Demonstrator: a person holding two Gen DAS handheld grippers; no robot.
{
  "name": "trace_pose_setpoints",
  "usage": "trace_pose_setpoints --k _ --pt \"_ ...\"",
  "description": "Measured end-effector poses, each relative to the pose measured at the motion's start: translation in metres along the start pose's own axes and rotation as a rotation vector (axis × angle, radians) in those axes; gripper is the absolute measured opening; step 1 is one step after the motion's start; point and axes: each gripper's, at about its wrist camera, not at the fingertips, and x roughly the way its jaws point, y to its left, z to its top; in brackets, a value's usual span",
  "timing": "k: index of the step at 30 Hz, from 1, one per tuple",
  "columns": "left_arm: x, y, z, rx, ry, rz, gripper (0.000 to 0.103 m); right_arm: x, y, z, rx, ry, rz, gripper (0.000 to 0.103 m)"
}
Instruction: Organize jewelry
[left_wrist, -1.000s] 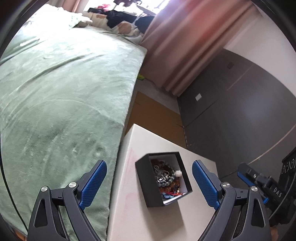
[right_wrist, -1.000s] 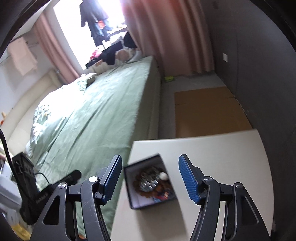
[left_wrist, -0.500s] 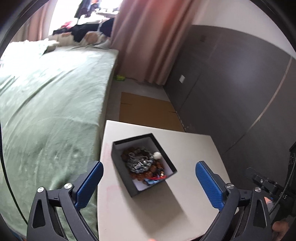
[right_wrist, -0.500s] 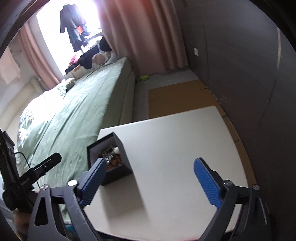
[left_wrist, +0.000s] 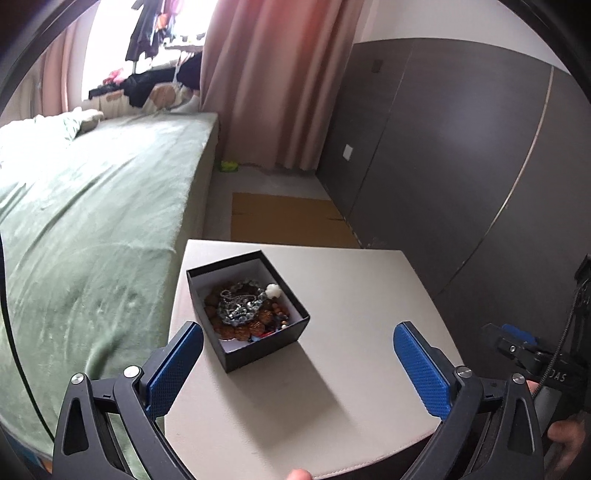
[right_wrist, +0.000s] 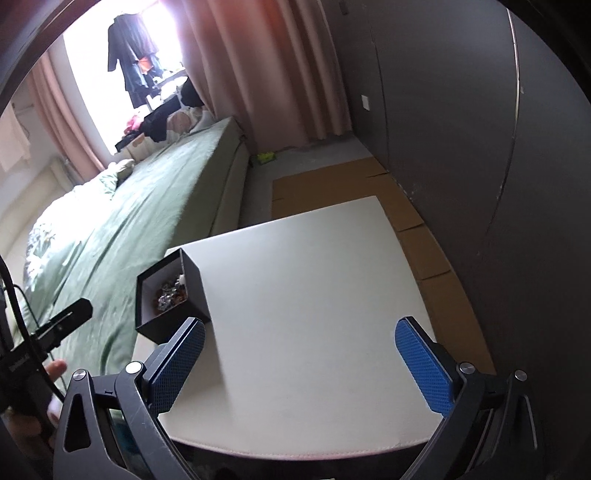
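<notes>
left gripper (left_wrist: 298, 354): jaws wide, nothing held | right gripper (right_wrist: 300, 352): jaws wide, nothing held | black box (left_wrist: 247, 308) of jewelry (left_wrist: 242, 308) on bench (left_wrist: 354, 295) (beside green bed (left_wrist: 92, 221)), just ahead of left jaws, toward their left finger; ahead-left of right jaws

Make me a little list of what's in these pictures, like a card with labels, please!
surface: white table beside a green bed
box: black box, lid off, near the table's bed-side edge
inside box: tangled jewelry, beads and a silvery chain
left gripper: open, empty, box just ahead of it
right gripper: open, empty, over bare table, box to its left
floor: flat cardboard beyond the table
background: pink curtain, dark wall
</notes>
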Motion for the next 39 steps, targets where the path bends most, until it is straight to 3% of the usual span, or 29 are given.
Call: trace_pose_setpoints --k 10,39 --pt "-0.001 -0.014 -0.011 0.004 -0.045 0.024 0.103 -0.017 -0.011 -0.01 -0.031 0.005 -0.024 0.103" --pt "0.005 -0.025 -0.017 0.028 -0.04 0.029 0.103 -0.023 -0.004 -0.014 -0.043 0.0 -0.019 0.103"
